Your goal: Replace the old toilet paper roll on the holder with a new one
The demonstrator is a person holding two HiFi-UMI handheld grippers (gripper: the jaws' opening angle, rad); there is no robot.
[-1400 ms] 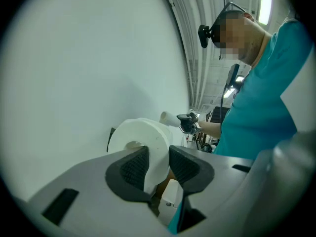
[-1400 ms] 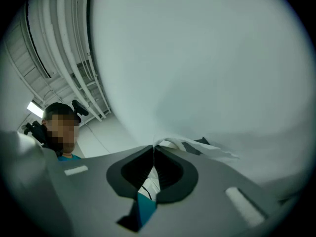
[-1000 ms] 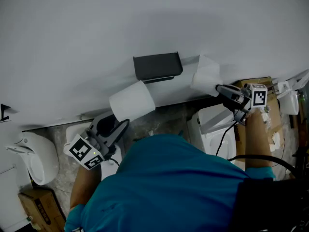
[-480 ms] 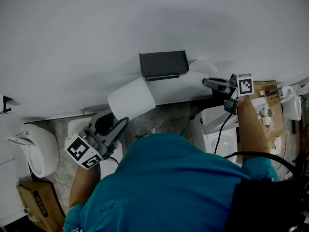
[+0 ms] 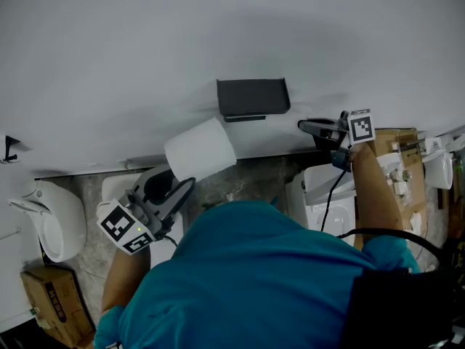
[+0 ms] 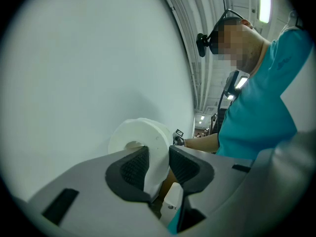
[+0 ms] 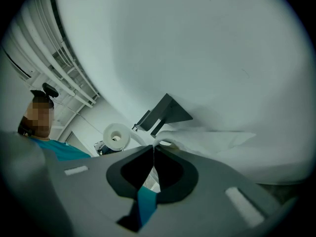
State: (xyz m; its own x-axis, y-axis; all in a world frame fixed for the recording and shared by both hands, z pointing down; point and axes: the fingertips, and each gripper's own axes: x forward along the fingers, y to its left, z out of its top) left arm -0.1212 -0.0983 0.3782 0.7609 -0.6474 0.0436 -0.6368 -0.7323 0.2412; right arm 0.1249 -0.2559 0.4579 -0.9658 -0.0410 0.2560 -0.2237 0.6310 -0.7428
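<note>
Step in hand: as I judge it, getting the last of the old paper clear of the holder point(image 5: 253, 98) so the new roll point(image 5: 200, 149) can go on
Right gripper point(image 7: 153, 148): jaws together, nipping a thin old paper sheet point(image 7: 212, 139) at their tips; the sheet trails along the wall on the side away from the holder
Left gripper point(image 6: 158, 159): clamped on the new roll, one pad in the core and the other outside, with the roll's wall squeezed between them
New roll: below and to the left of the holder, well apart from it
Holder: dark bracket on the wall; no roll shows on it in either view that sees it
Doing it well: carry the sheet right away from the holder before letting go, so no loose end drapes back over it; keep the thin sheet slack enough not to tear; bring the new roll up only once the bracket is clear
Right arm pose: forearm stretched out, gripper just right of the holder, tips towards it and tipped slightly down
Left arm pose: elbow bent, held back from the holder, gripper about level
</note>
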